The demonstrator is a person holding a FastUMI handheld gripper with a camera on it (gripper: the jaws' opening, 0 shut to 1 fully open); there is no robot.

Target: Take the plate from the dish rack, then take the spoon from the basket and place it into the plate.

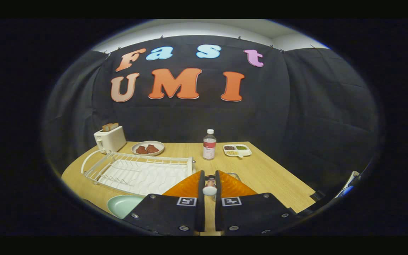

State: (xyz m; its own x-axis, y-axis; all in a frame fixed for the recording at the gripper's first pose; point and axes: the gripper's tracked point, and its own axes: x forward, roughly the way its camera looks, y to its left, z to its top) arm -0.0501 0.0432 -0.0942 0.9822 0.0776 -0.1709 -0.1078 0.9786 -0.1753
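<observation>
Gripper view: hand-held gripper (209, 186) raised over the near part of the tabletop (278, 177), fingers drawn close together and clenched on a small pale rounded thing, judged to be the end of the spoon (209, 190); both fingers appear to press on it, though the rest of the spoon is hidden between them. Just beyond the fingertips, a bit of thin wire rim, possibly the basket (233, 174), mostly covered by the fingers; cannot tell for sure. Plate (123, 205), pale green, flat on the tabletop close by the left finger and just in front of the dish rack (138, 171); rack white, wire-sided, no dishes seen in it. Farther back: toaster (110, 139) at the rack's far corner, dish with two reddish pieces (148, 148), water bottle (209, 144) straight ahead beyond the fingers, divided tray (237, 150) just beside the bottle. Judged step: plate already out of the rack, spoon lifted and in carry. Next move calls for a swing left and slightly down to bring the spoon over the plate's hollow, low enough to avoid a bounce, then a release. Risk: spoon held at one end only, so could pivot or slip in transit.
</observation>
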